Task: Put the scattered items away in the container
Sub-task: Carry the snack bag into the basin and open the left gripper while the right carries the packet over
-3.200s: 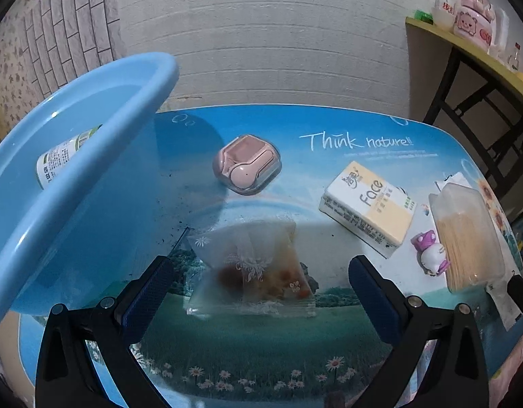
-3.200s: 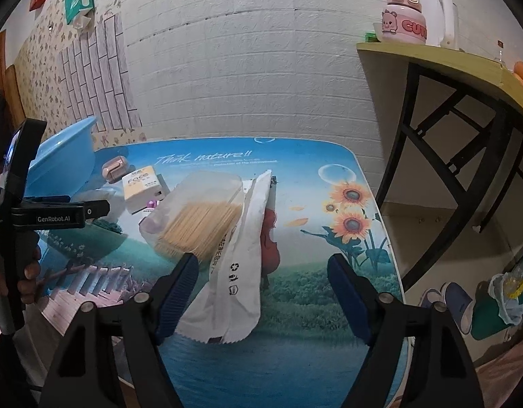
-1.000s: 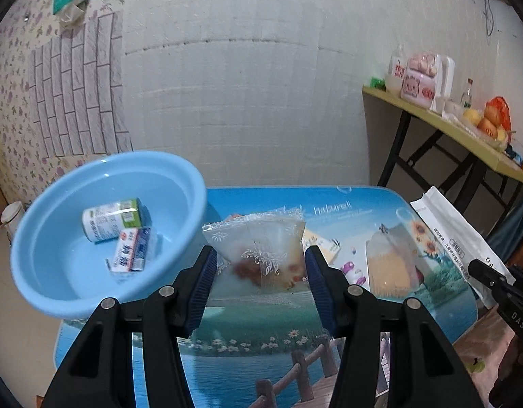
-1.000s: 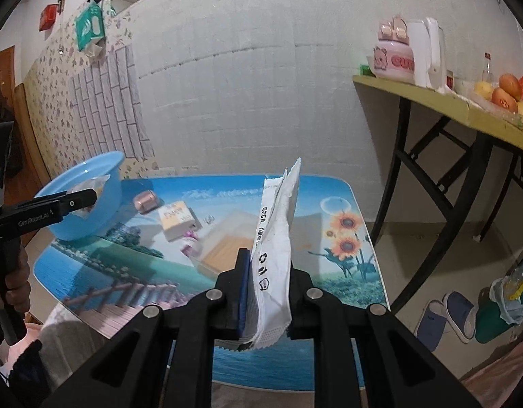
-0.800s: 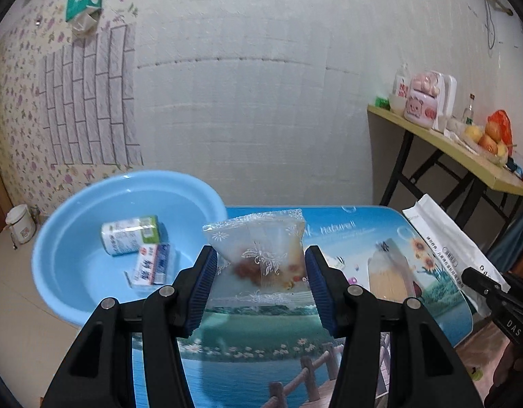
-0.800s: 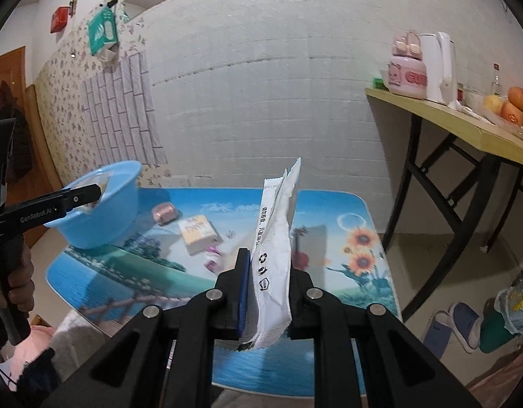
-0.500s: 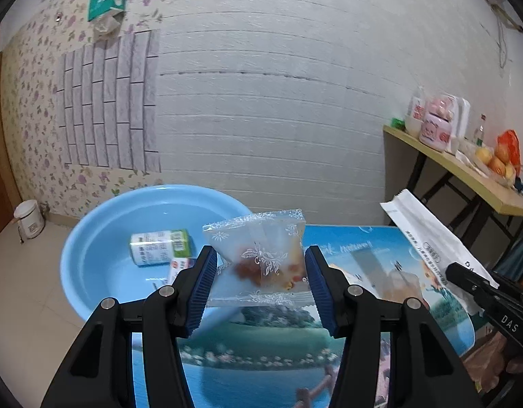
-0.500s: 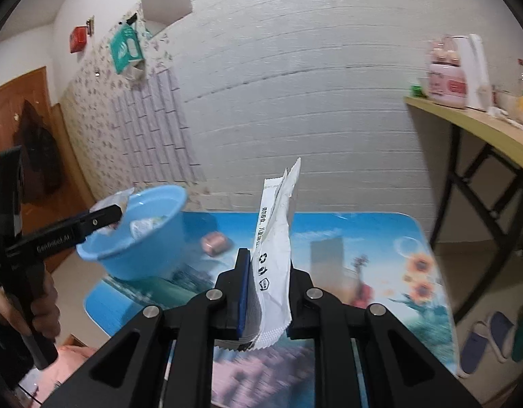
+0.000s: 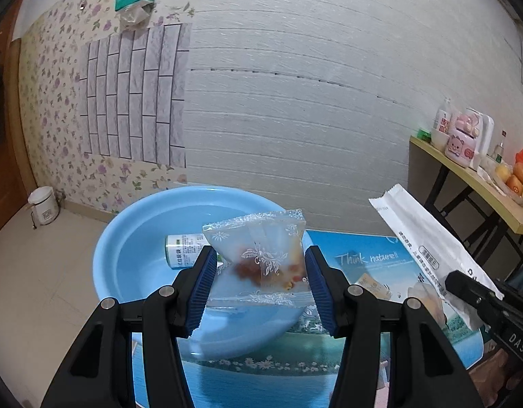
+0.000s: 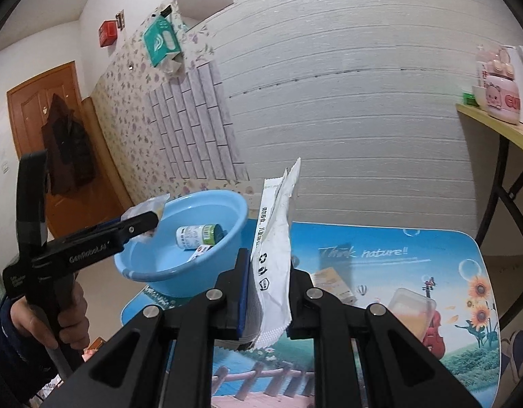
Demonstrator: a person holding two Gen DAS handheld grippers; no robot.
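Blue basin (image 9: pixel 132 238), the container for this tidy-up, sits ahead of and below our left gripper (image 9: pixel 259 284), at the near-left end of the printed tabletop (image 10: pixel 380 255). Inside it already lie a green-labelled bottle (image 10: pixel 198 236) and a small carton (image 10: pixel 203 249).

Our right gripper (image 10: pixel 266 292) is clamped on a long white packet (image 10: pixel 273 255), pinched near its lower end so the rest stands up ahead of the fingers. The basin lies ahead and to the left of this tool, so the packet seems to be waiting its turn.

Our left gripper is closed on a clear snack bag (image 9: pixel 261 261) with reddish filling, gripped by its side edges so it stands flat between the blue pads (image 9: pixel 202 289). From the right wrist view, it hangs at the basin's near rim, probably ready for dropping in.

Beyond the right gripper, a yellow tissue pack (image 10: pixel 332 280) and a clear plastic box (image 10: pixel 409 307) rest on the table, not yet collected.
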